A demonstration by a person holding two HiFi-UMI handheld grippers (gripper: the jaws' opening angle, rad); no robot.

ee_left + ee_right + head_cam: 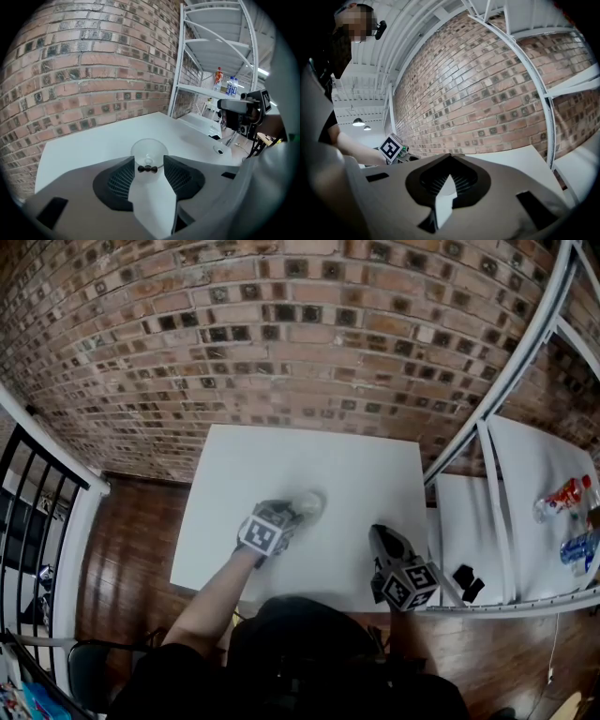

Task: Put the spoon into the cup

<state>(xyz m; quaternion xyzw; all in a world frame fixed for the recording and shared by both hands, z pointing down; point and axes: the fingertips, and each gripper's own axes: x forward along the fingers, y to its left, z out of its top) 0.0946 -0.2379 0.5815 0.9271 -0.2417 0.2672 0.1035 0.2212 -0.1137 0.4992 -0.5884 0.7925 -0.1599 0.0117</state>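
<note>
Left gripper [149,160] released; clear cup [149,148] sits just past its tips. Looks light, thin, slick and tippy, so grip mid-wall, gently. Right gripper [450,157] clenched, empty.

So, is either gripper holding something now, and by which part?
Nothing is held. The left gripper is open, with the cup just ahead of it, not gripped. The right gripper is shut and empty.

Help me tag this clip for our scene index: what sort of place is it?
Probably an indoor studio or workshop rather than a home kitchen: a bare brick wall, a plain white table on a wooden floor, and a white metal shelving rack holding a few bottles.
</note>
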